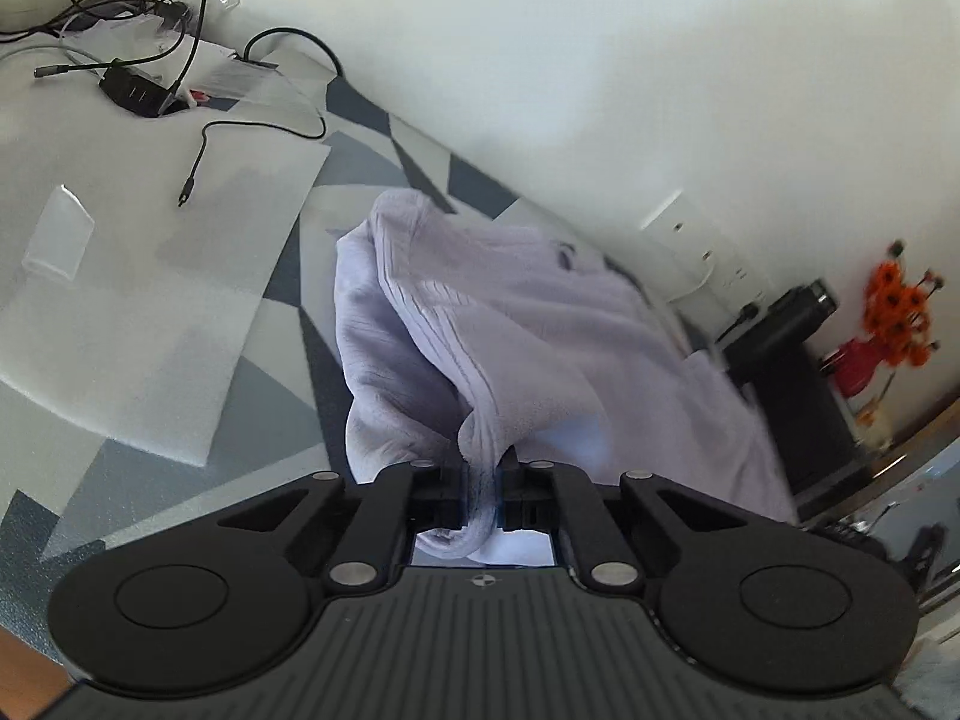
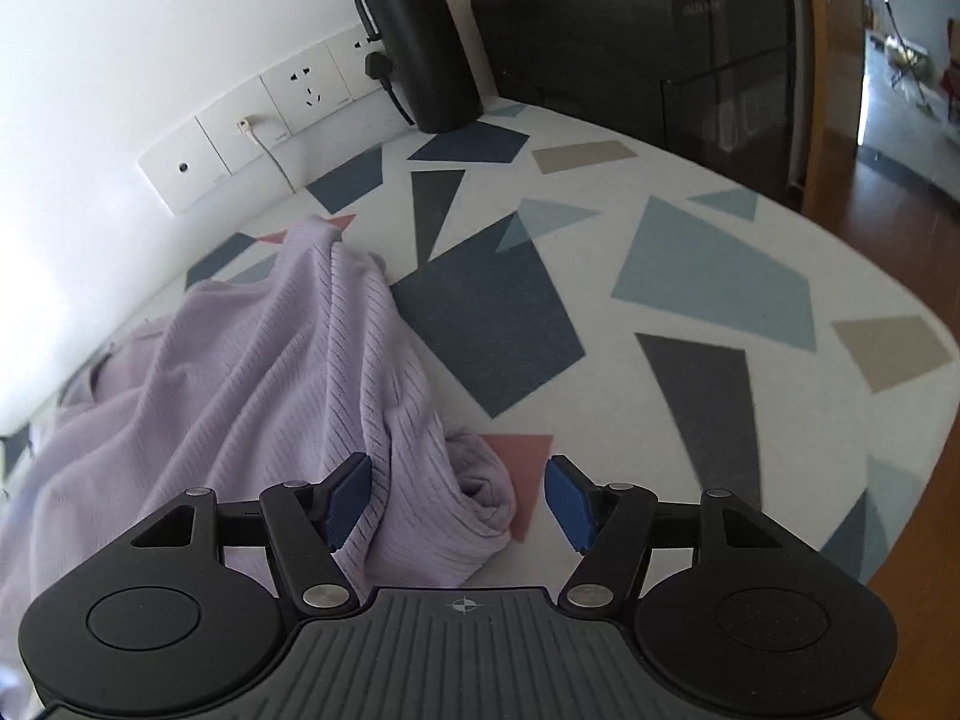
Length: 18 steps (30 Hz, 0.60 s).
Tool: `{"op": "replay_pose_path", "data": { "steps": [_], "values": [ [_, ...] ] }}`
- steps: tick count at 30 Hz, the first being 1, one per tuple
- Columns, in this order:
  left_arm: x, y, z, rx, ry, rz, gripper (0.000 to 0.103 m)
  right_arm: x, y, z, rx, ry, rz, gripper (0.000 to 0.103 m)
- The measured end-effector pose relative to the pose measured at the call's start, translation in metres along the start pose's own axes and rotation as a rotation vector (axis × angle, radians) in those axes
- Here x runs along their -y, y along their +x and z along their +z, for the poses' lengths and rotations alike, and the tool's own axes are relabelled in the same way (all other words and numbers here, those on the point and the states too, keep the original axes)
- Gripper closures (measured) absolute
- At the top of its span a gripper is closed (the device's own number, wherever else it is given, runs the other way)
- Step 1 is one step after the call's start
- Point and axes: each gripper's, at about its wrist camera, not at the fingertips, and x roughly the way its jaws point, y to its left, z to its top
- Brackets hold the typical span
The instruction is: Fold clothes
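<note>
A lilac ribbed knit garment (image 1: 510,324) lies crumpled on the patterned table (image 2: 660,312). My left gripper (image 1: 483,480) is shut on a bunched fold of the garment, and the cloth rises out of the jaws and drapes away toward the wall. In the right wrist view the same garment (image 2: 270,372) spreads to the left. My right gripper (image 2: 459,501) stands open, and a rolled edge of the garment lies between its blue pads (image 2: 348,501). The left pad touches the cloth; the right pad is apart from it.
A black bottle (image 2: 420,42) and a black box (image 2: 648,48) stand at the table's far side by wall sockets (image 2: 300,96). White sheets (image 1: 150,276), cables and a black adapter (image 1: 135,93) lie left of the garment. Orange flowers (image 1: 900,312) stand in a red vase far right.
</note>
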Motion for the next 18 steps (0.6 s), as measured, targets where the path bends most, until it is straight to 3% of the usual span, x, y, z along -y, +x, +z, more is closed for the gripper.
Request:
{"op": "replay_pose_path", "data": {
  "steps": [3, 7, 12, 16, 17, 18],
  "values": [
    [-0.014, -0.002, 0.0, -0.054, -0.009, 0.077, 0.096, 0.007, -0.009, 0.0, 0.039, 0.094, 0.029, 0.04],
    [-0.018, 0.018, -0.016, -0.13, 0.035, 0.17, 0.095, 0.018, -0.012, -0.006, 0.038, 0.169, -0.027, 0.039],
    [-0.018, 0.033, -0.028, -0.158, 0.056, 0.211, 0.095, 0.016, -0.002, -0.011, -0.019, 0.158, -0.003, 0.039],
    [-0.012, 0.035, -0.026, -0.155, 0.088, 0.228, 0.095, 0.003, 0.022, -0.015, -0.132, 0.135, 0.008, 0.04],
    [-0.01, 0.03, -0.024, -0.139, 0.094, 0.227, 0.095, 0.0, 0.021, -0.016, -0.109, 0.126, 0.012, 0.068],
    [-0.008, 0.025, -0.022, -0.123, 0.1, 0.225, 0.096, -0.004, 0.02, -0.013, -0.109, 0.105, 0.025, 0.084]
  ]
}}
